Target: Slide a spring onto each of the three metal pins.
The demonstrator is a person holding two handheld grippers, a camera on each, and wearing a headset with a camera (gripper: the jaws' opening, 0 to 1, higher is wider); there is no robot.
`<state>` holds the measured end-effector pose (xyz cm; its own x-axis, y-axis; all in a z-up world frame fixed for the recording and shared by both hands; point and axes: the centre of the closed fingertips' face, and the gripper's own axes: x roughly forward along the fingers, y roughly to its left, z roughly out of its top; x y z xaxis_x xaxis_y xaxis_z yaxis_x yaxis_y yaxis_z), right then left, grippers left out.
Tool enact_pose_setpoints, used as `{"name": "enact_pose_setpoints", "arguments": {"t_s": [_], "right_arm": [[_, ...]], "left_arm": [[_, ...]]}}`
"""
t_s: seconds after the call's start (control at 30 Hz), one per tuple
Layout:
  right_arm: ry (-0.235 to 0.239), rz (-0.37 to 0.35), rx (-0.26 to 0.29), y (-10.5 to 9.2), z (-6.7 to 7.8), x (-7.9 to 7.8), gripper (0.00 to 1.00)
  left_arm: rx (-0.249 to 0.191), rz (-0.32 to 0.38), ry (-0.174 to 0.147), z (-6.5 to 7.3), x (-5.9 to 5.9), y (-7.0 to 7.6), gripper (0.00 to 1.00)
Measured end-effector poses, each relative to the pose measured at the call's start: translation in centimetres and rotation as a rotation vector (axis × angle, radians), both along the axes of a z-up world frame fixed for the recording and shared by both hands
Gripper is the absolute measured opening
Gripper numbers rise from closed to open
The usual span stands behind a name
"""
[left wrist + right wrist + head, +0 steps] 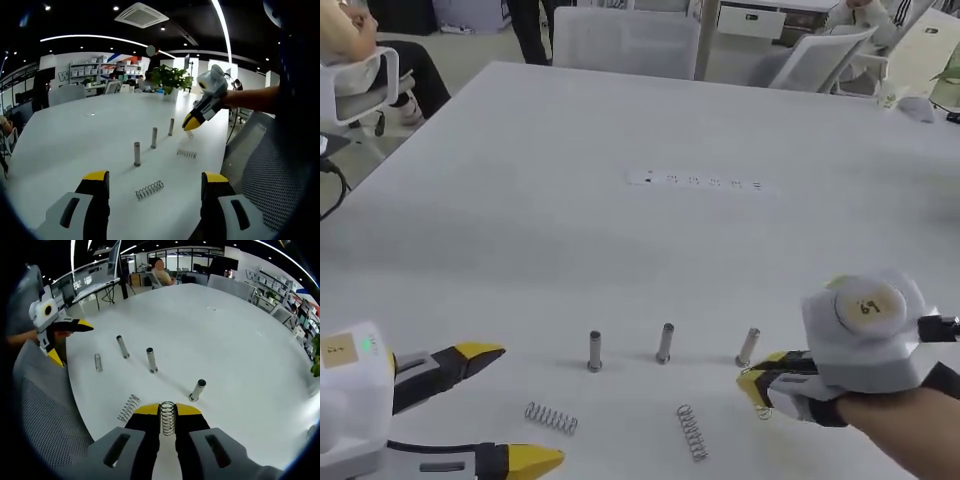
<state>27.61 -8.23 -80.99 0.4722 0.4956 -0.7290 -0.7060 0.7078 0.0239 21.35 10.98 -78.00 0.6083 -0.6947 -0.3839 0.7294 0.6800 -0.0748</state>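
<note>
Three metal pins stand upright in a row on the white table: left pin (595, 351), middle pin (665, 342), right pin (748, 347). Two springs lie loose in front of them, one (551, 417) at the left and one (691, 432) nearer the middle. My right gripper (760, 388) is shut on a third spring (167, 417), held upright between its jaws just short of the right pin (197, 390). My left gripper (515, 405) stands open at the lower left, with the left loose spring (149, 189) lying ahead of its jaws.
A power strip (695, 181) lies on the table farther back. Office chairs (825, 60) and seated people ring the far side. A potted plant (170, 80) stands at the table's end in the left gripper view.
</note>
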Motion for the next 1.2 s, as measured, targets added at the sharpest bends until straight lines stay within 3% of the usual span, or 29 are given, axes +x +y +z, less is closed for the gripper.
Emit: {"name": "enact_pose_setpoints", "arguments": {"t_s": [0.23,0.57,0.87,1.2], "right_arm": [[-0.024,0.008,0.077,0.1,0.8,0.0,0.08],[-0.059,0.013,0.141,0.5,2.3,-0.2,0.08],[-0.093,0.031,0.248,3.0,6.1,-0.5,0.08],[-0.154,0.098,0.352,6.5,11.5,-1.0,0.08]], "left_arm": [[-0.007,0.013,-0.008,0.4,0.1,0.2,0.71],[-0.007,0.02,-0.017,1.0,0.1,0.3,0.71],[-0.007,0.006,-0.053,2.8,-0.2,-0.1,0.7],[-0.026,-0.06,-0.116,5.6,-0.3,-2.2,0.68]]}}
